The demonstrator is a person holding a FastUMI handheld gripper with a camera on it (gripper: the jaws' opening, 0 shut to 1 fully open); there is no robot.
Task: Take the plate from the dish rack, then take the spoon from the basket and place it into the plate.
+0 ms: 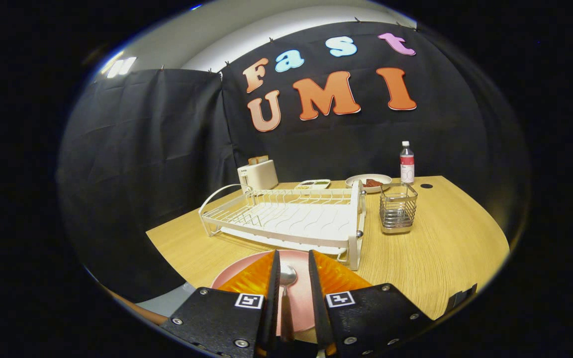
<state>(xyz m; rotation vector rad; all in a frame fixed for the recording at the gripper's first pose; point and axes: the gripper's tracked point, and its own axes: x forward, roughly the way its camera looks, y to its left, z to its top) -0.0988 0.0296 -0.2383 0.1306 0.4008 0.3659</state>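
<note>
Now | spoon (286,278) bowl ahead, lengthwise between gripper (294,263) fingers | over plate (299,298)

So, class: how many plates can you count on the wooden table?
2. A pink round plate lies under the gripper, whose fingers flank a metal spoon; a white plate holding food sits beyond the white dish rack.

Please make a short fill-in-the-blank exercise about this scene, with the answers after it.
1. The spoon lies between the gripper fingers, over the pink ____.
2. The dish rack holds no ____.
3. The wire basket stands beside the rack, on the wooden ____.

Answers: plate; dishes; table.
</note>
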